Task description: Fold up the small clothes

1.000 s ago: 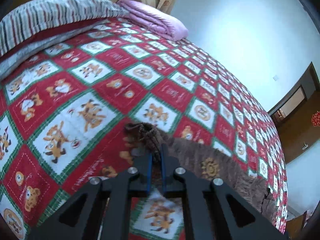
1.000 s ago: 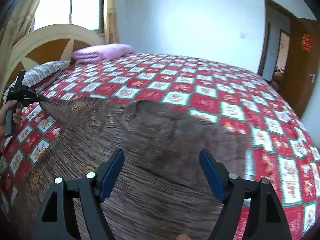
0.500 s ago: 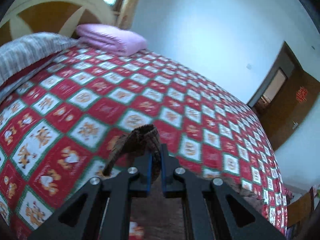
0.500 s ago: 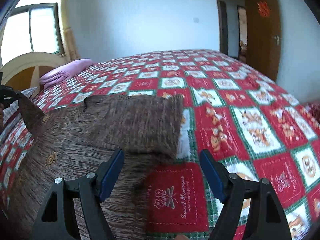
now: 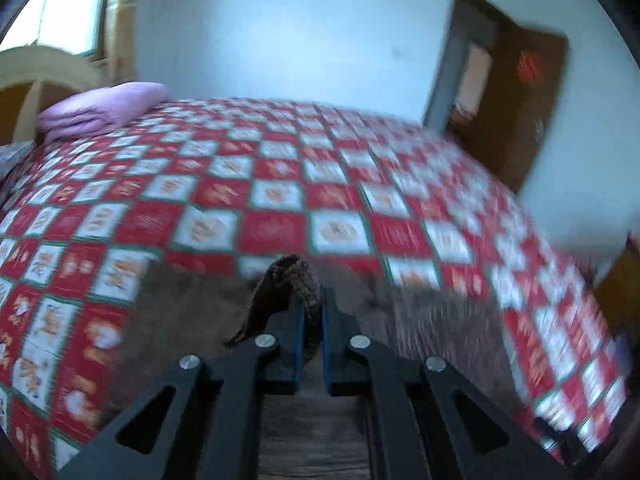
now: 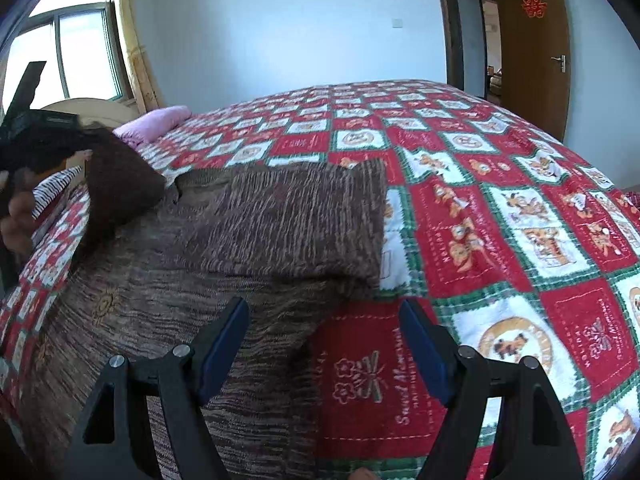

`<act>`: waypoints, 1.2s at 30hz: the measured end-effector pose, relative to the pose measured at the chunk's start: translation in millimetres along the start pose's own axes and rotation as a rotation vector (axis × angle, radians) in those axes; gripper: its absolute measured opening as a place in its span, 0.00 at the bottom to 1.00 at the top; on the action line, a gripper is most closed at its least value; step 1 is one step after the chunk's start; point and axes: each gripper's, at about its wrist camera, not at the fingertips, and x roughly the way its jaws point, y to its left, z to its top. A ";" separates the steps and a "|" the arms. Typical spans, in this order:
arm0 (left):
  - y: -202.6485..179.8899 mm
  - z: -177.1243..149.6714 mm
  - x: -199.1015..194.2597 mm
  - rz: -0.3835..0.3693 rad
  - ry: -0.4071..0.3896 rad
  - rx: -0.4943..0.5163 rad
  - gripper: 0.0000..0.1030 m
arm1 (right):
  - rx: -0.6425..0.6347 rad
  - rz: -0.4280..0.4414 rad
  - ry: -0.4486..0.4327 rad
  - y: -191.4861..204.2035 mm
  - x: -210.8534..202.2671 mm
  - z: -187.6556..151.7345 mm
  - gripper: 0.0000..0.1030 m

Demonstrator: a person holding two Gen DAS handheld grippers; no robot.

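Left tool (image 5: 310, 320) pinching brown sweater (image 6: 248, 232)

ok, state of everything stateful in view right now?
left gripper: shut on the sweater's cuff, sleeve lifted
right gripper: jaws open, empty, above the sweater's edge
brown sweater: flat on the bedspread, one sleeve folded across the chest
door: open
pink blanket: folded, by the headboard

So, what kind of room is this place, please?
Most likely a home bedroom: a bed under a red checked cover fills the view, a folded pink blanket lies near the wooden headboard, and a wooden door stands open.
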 end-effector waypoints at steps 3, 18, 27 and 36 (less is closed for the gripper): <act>-33.5 -26.6 24.3 0.019 0.098 0.096 0.14 | -0.008 -0.003 0.038 1.3 8.6 -2.8 0.76; 101.7 -35.7 0.7 0.420 0.018 0.194 0.71 | 0.002 0.023 0.074 -1.3 15.9 -6.9 0.76; 154.0 -56.6 25.2 0.434 0.123 0.069 0.78 | -0.042 -0.017 0.046 10.8 5.7 -2.8 0.76; 159.0 -62.1 29.9 0.413 0.101 0.039 0.81 | -0.289 0.038 0.102 152.2 39.8 66.4 0.76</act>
